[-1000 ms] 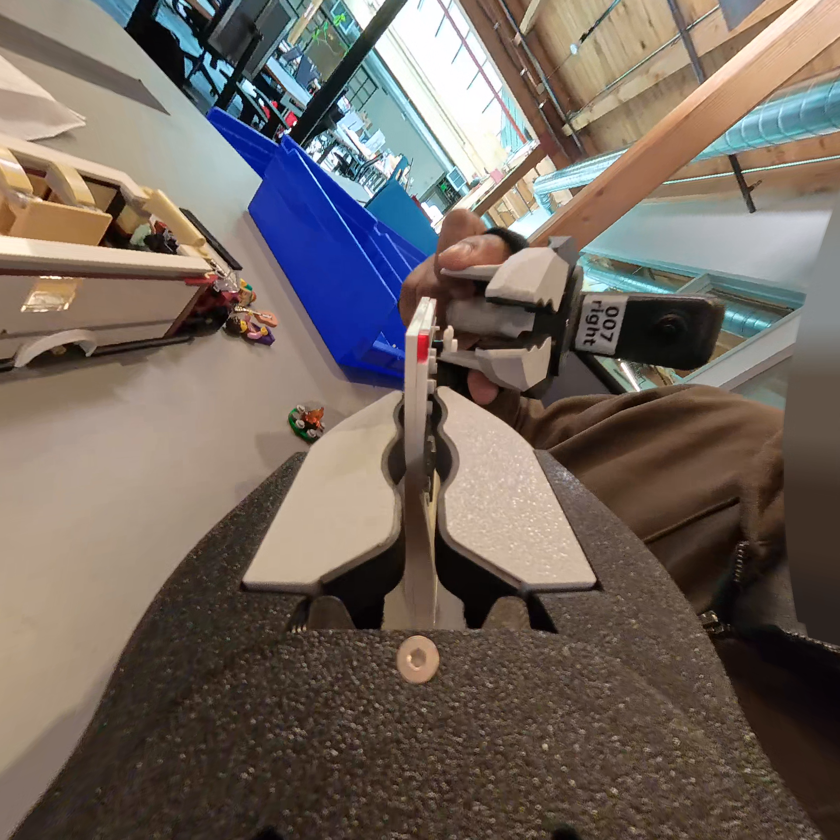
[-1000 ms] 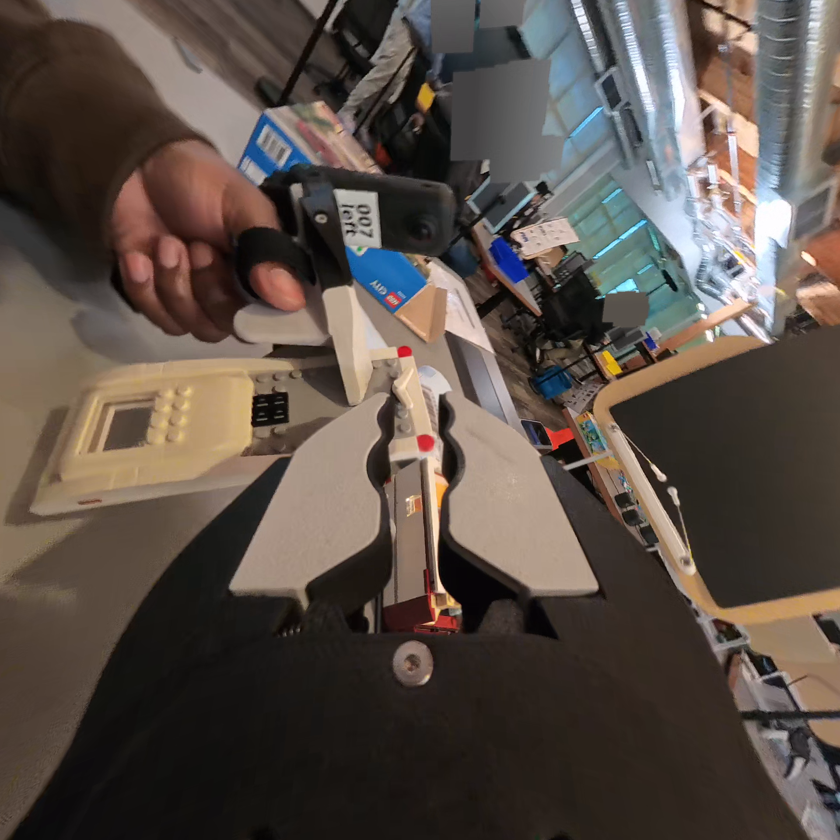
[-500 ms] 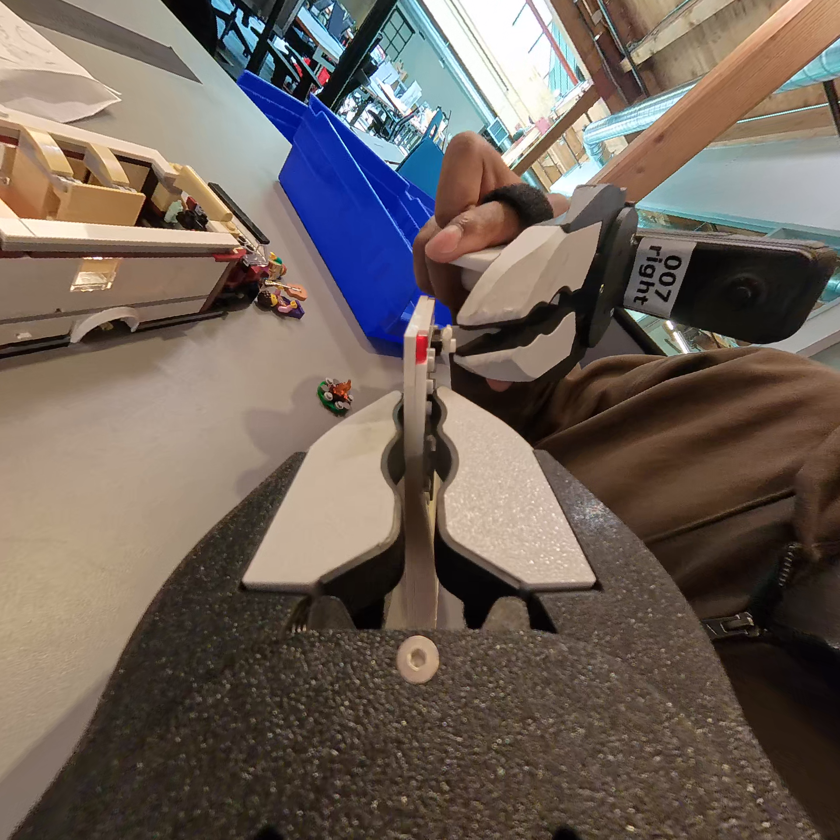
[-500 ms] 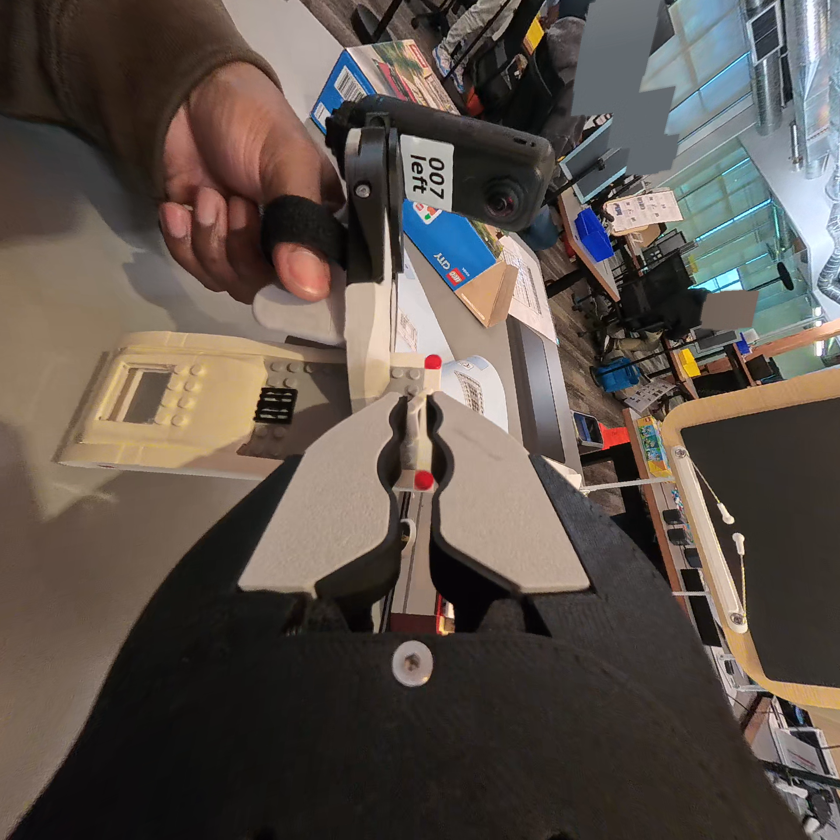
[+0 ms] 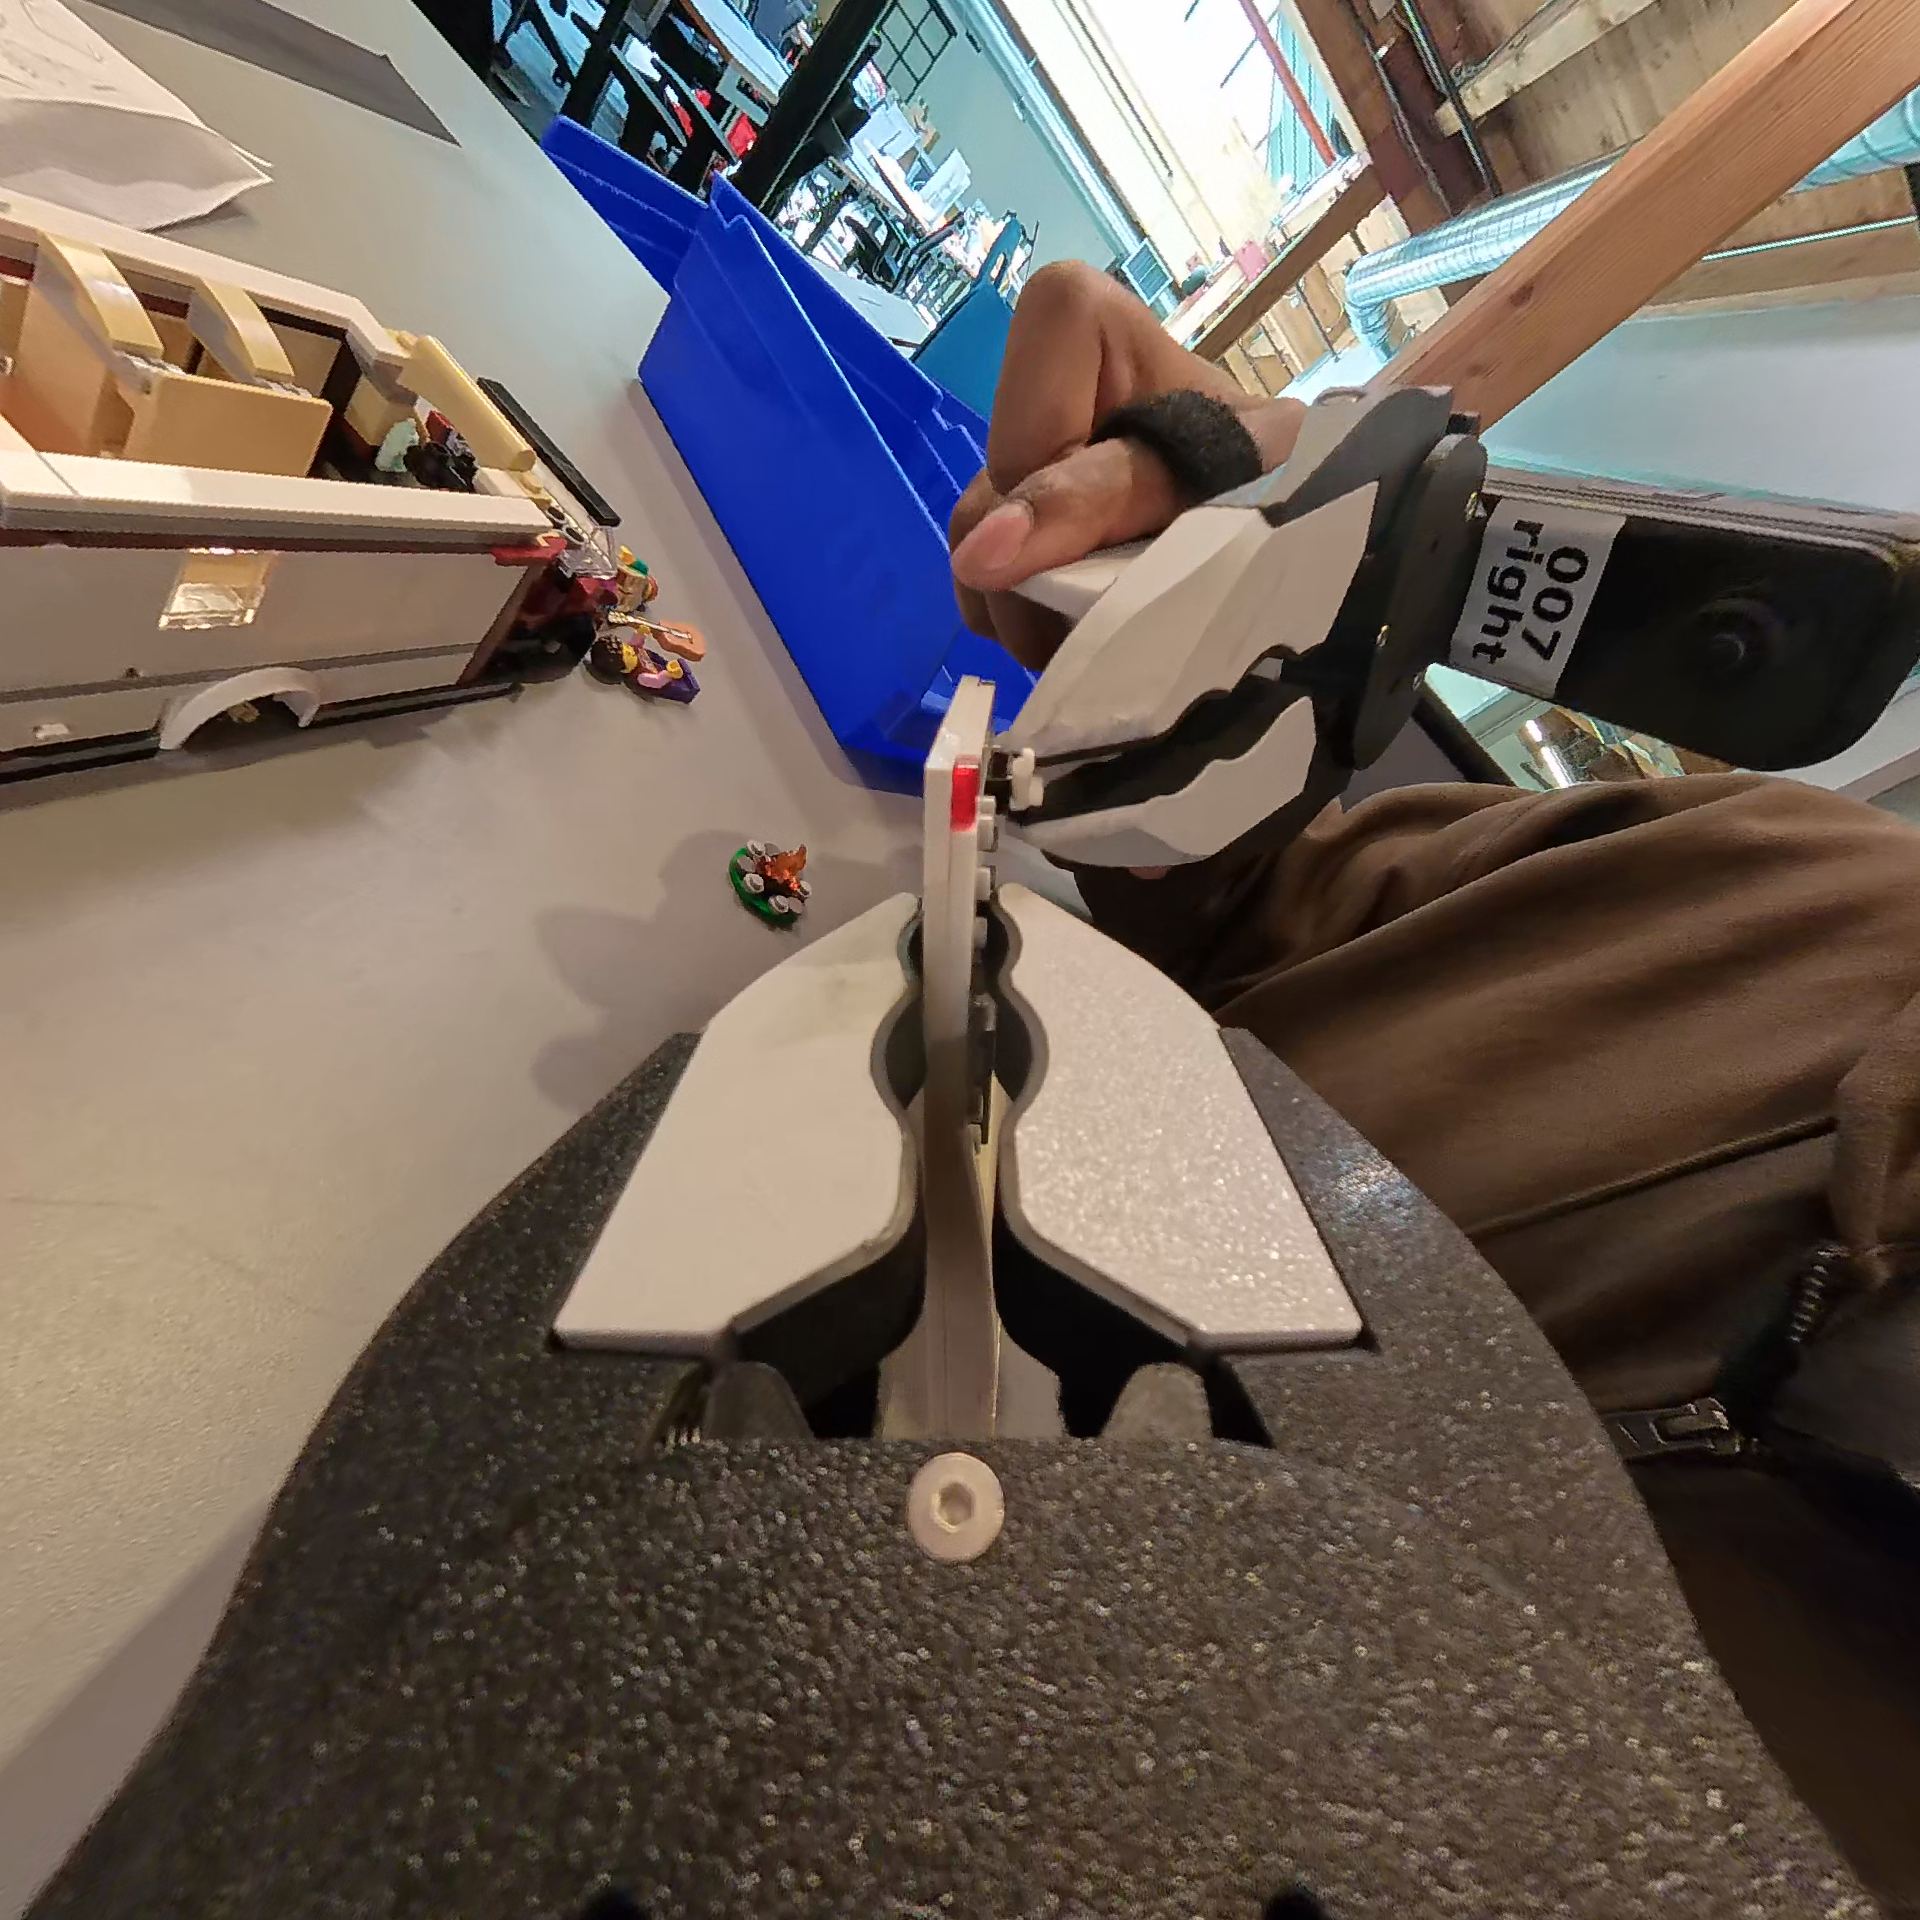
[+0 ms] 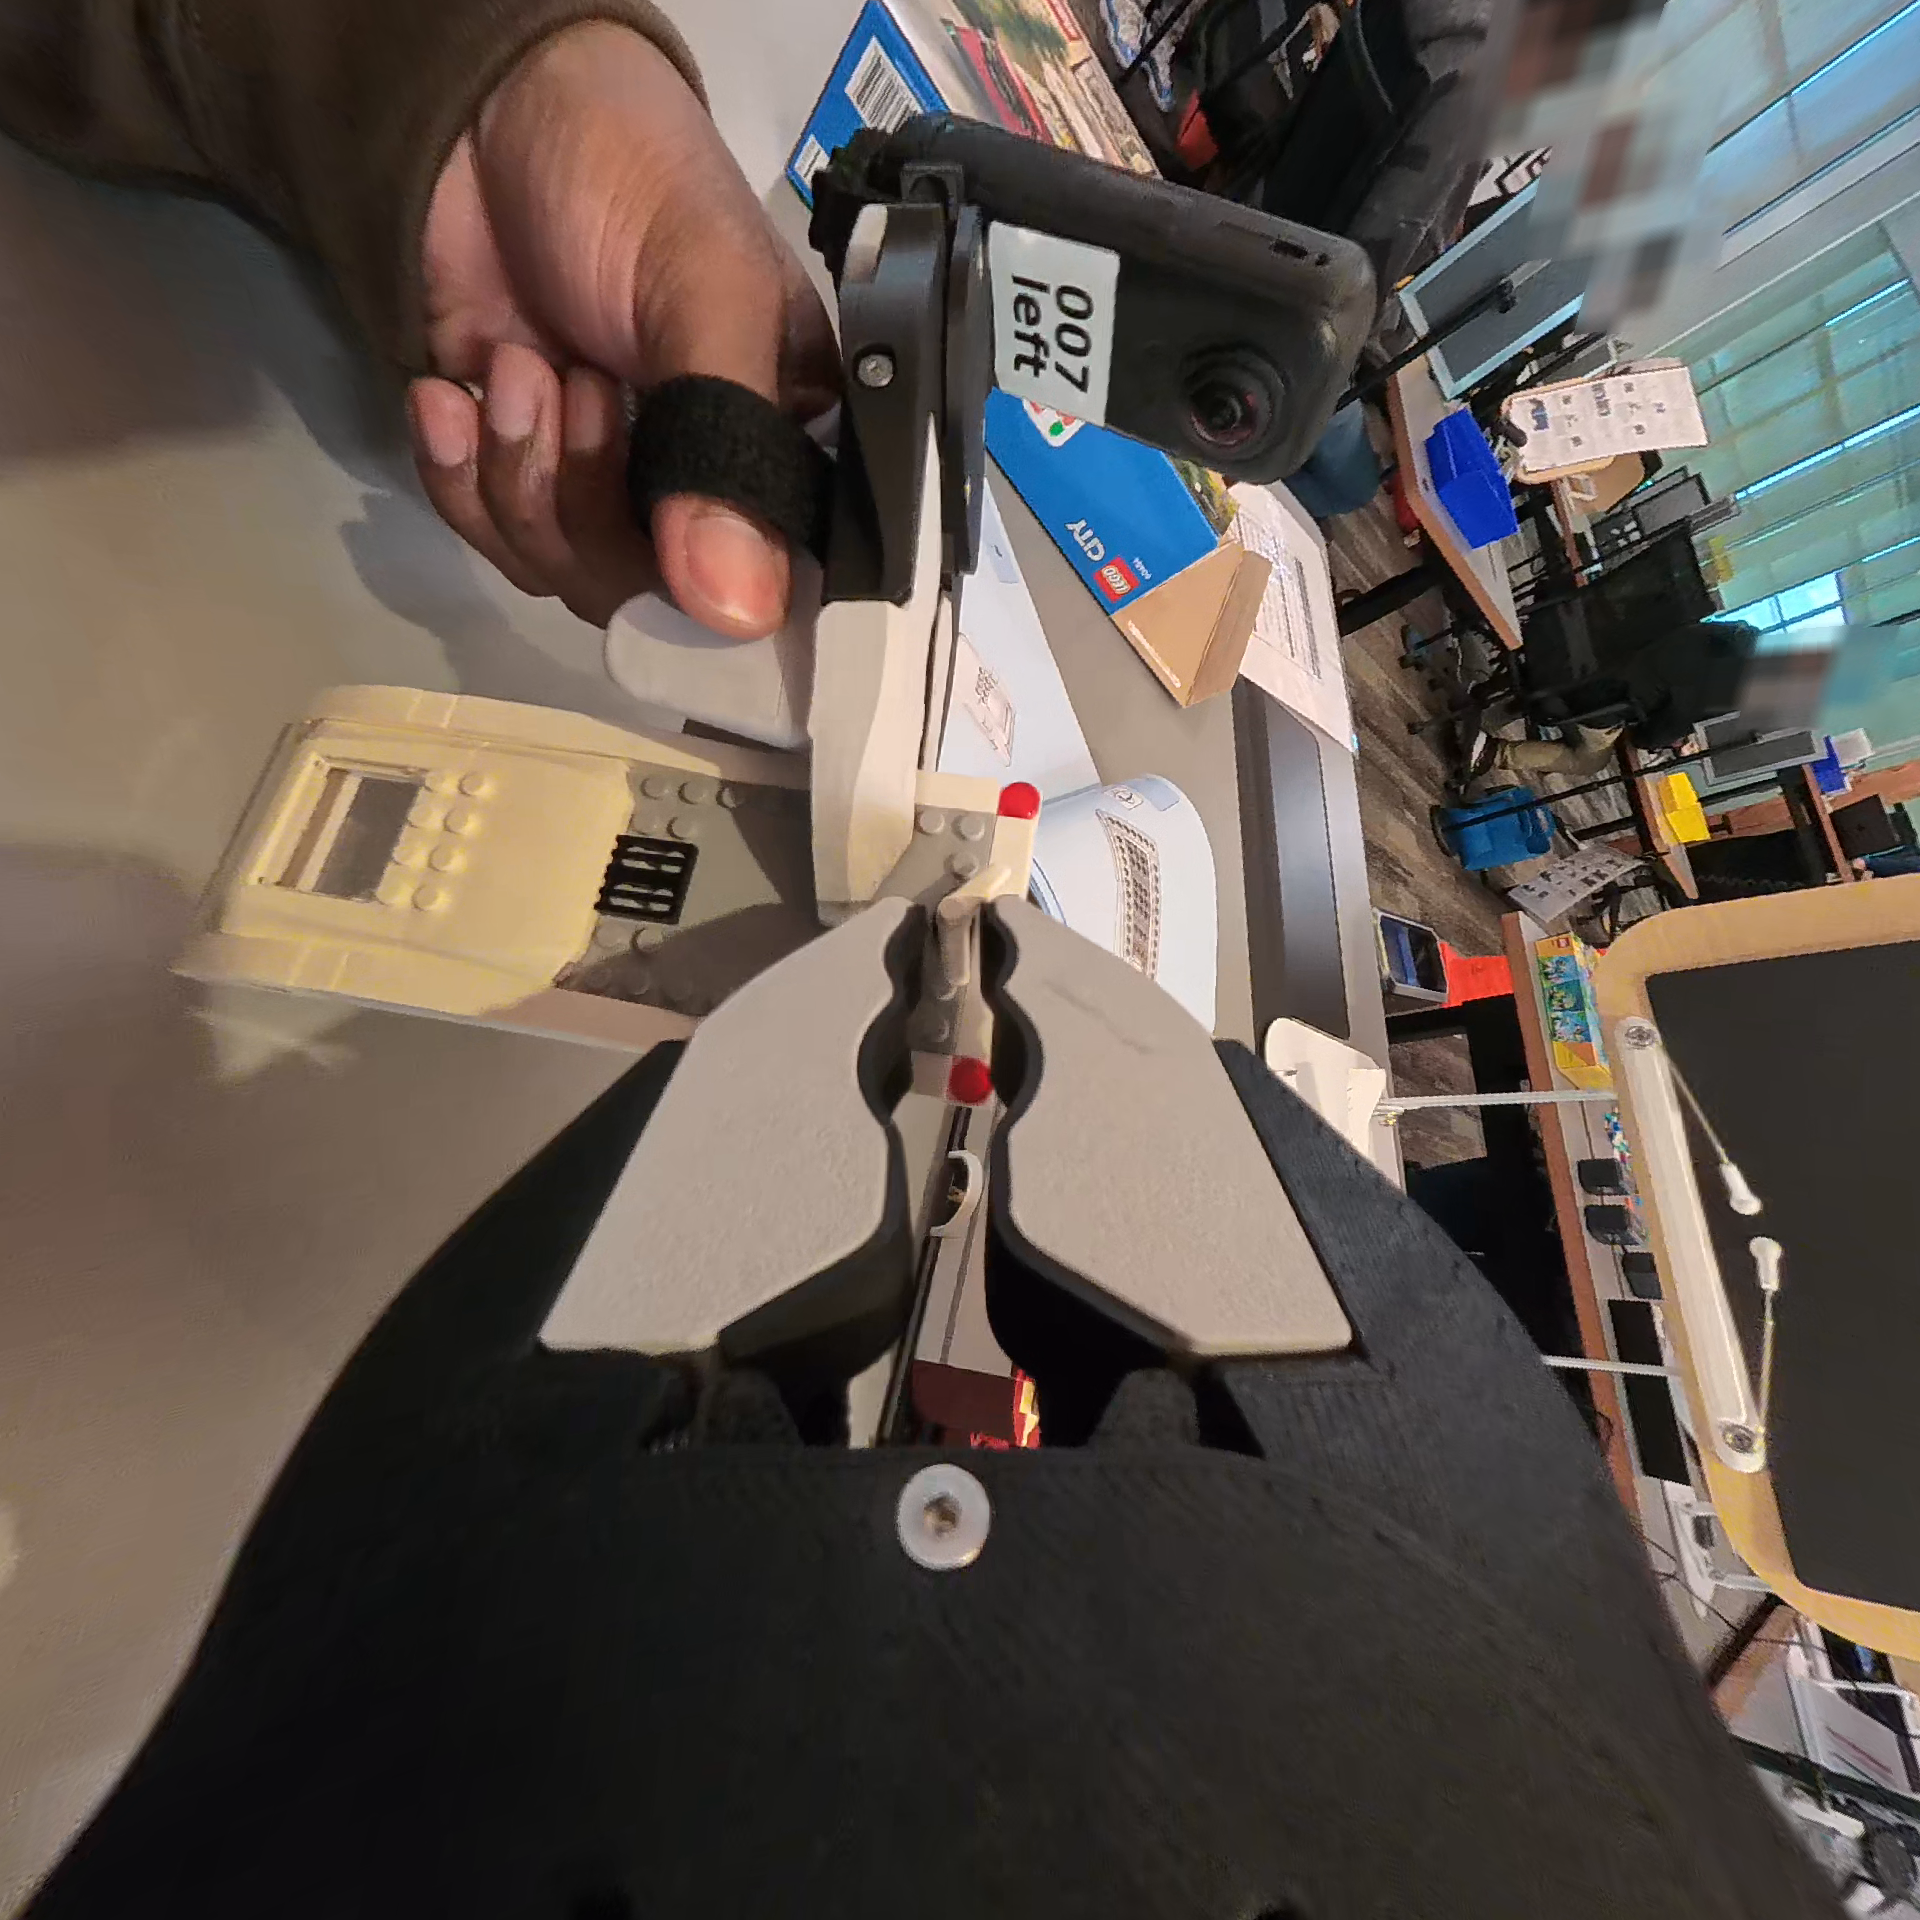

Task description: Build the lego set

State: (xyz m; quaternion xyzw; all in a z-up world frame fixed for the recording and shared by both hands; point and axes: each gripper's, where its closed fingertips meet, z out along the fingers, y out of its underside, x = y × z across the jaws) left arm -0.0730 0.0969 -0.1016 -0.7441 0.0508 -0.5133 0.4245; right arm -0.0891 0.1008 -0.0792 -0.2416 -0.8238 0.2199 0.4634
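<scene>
The left tool (image 5: 958, 914) is clenched on a flat grey brick plate (image 5: 948, 821) held edge-on above the grey surface (image 5: 260, 987) — both pads press its faces. The right tool (image 6: 951, 914) comes in from the side, pinching a small cream piece (image 6: 961, 904) — right at the plate's studded face. A blue bin (image 5: 810, 488) lies beyond.

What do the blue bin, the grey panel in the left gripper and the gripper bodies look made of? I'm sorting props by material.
Blue bin: glossy moulded plastic, probably. Grey panel: smooth studded toy-brick plastic. Left gripper body: black, grainy, maybe 3D-printed plastic; its fingers look matte grey.
</scene>
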